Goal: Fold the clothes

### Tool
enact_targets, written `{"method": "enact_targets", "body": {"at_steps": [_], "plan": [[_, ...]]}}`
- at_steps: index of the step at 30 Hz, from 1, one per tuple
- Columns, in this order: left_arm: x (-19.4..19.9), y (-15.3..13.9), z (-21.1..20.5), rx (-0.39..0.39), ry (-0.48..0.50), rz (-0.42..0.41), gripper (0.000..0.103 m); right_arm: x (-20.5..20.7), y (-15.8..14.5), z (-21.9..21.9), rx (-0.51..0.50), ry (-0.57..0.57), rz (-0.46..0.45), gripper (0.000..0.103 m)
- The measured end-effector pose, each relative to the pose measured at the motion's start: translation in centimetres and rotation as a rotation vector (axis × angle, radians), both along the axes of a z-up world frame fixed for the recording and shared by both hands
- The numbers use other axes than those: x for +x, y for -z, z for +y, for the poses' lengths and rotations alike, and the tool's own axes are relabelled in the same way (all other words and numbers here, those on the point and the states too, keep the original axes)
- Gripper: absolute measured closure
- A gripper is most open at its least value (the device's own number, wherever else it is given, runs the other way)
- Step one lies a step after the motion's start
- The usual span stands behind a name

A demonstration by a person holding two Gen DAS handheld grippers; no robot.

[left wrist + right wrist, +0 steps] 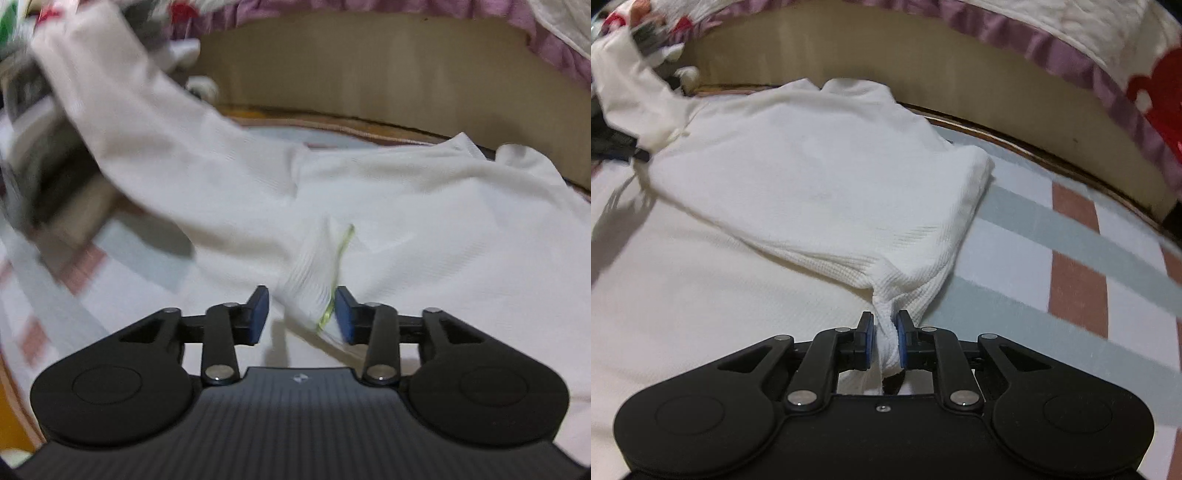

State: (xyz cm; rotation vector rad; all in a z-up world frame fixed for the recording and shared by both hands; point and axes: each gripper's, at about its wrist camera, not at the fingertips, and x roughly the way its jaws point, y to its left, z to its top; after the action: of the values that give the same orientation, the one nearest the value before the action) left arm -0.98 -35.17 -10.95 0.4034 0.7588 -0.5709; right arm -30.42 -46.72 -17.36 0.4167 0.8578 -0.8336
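A white long-sleeved top (pixel 812 177) lies spread on the checked sheet, collar (pixel 849 86) at the far side. My right gripper (pixel 885 339) is shut on a bunched fold of its near right edge. In the left wrist view the same white top (pixel 424 221) fills the middle. A ribbed cuff with a yellow-green seam (pixel 314 280) lies between my left gripper's (pixel 301 314) widely parted blue pads, touching only the right pad (pixel 345 317). A long sleeve (pixel 147 129) stretches up to the far left, blurred.
The checked sheet (pixel 1071 266) in pale blue, white and brick red shows bare on the right. A beige panel (pixel 923 55) with purple-edged bedding (pixel 1071 55) above it runs along the far side. A blurred dark shape (pixel 55 177) sits under the raised sleeve at the left.
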Motion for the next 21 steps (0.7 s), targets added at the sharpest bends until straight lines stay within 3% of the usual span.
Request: {"method": "enact_targets", "body": {"at_steps": [2,3,5,7,8,10,14,17,21], "plan": [[0.2,-1.8,-0.5,0.038,0.035,-0.005,0.063,-0.4,-1.2,-0.1,0.02,0.01,-0.088,0.082],[0.8,-2.8,-0.5,0.029,0.027,0.037,0.063,-0.6,-1.8,-0.1,0.032,0.016,-0.145,0.066],[2.0,-4.9,-0.4,0.008,0.008,0.125,0.063,-1.3,-2.5,-0.5,0.116,0.0,-0.319,0.045],[2.6,-7.0,-0.7,0.039,0.028,0.14,0.063,-1.4,-2.7,-0.9,0.171,-0.025,-0.448,0.045],[1.7,-7.9,-1.2,0.127,0.096,0.043,0.062,-1.3,-2.7,-1.2,0.189,-0.042,-0.497,0.045],[-0.7,-8.1,-1.8,0.409,0.228,-0.135,0.062,-1.1,-2.1,-1.7,0.206,-0.053,-0.574,0.046],[-3.6,-12.1,0.8,0.513,0.312,-0.14,0.062,-1.2,-0.3,-2.5,0.226,-0.008,-0.621,0.046],[-5.1,-15.0,3.5,0.575,0.413,-0.22,0.049,-1.8,0.5,-2.4,0.239,0.034,-0.625,0.046],[-0.8,-17.2,7.6,0.385,0.317,-0.153,0.047,-1.3,-0.3,-1.2,0.21,0.007,-0.606,0.046]]}}
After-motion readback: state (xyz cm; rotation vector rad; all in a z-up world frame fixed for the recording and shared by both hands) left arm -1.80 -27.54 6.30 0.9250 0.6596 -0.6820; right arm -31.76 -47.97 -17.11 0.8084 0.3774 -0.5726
